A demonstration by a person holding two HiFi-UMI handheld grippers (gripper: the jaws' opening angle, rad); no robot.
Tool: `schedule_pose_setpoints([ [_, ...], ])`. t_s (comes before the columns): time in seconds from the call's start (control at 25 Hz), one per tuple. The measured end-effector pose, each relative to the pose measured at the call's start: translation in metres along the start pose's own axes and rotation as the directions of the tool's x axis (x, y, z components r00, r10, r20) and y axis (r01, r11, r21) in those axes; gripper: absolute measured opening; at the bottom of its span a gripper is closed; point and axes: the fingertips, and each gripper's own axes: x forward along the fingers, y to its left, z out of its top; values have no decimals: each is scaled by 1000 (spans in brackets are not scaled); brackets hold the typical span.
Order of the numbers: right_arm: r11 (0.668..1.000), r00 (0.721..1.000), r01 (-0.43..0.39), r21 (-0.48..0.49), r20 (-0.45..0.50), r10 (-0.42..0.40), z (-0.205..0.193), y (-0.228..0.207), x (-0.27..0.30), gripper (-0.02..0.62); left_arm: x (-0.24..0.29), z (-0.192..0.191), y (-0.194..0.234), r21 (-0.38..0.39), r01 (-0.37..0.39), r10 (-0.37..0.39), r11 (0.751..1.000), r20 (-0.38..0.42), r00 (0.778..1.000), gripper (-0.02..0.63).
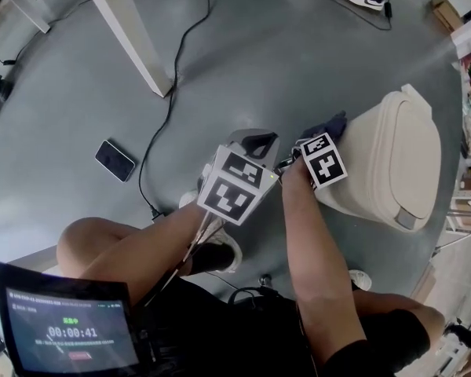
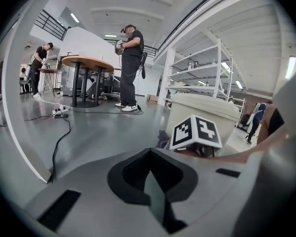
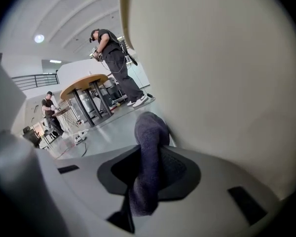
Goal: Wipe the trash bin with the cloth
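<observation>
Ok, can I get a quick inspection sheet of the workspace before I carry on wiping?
Surface: grey floor, bare around the bin.
Job's things: beige trash bin, lid down; dark cloth at its side wall.
Clutter: phone lying on the floor.
Grippers: right gripper shut on the cloth; left gripper shut, empty.
Cables: black cable runs past a white table leg.
Surroundings: round table, shelving, a person standing.

On the grey floor (image 1: 298,45) to your left, a dark phone (image 1: 115,160) lies flat. A black cable (image 1: 170,108) runs past it beside a white table leg (image 1: 129,34). A screen (image 1: 67,332) nearest you shows a timer. Farther off, a person (image 2: 130,48) stands by a round wooden table (image 2: 87,63), with metal shelving (image 2: 207,65) nearby.
</observation>
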Motion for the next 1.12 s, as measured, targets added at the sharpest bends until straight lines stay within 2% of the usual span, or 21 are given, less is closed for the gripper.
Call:
schedule_pose_setpoints([
  [0.12, 999, 999, -1, -45, -35, -1, -16, -1, 10, 89, 2, -2, 0, -5, 8, -8, 1000, -5, 1000, -3],
  [0.52, 994, 980, 56, -97, -187, -73, -72, -31, 40, 89, 10, -3, -12, -24, 37, -37, 999, -20, 999, -3],
  [0.72, 983, 975, 77, -168, -194, -110, -80, -36, 42, 89, 13, -4, -18, -23, 51, -51, 998, -27, 998, -3],
  [0.84, 984, 978, 55, -169, -192, -87, -81, -32, 40, 89, 13, -6, -19, -17, 55, -55, 998, -34, 998, -3],
  [1.12, 979, 991, -67, -195, -129, 43, -61, -2, 19, 89, 12, 8, -13, -33, 32, -32, 999, -8, 999, -3],
])
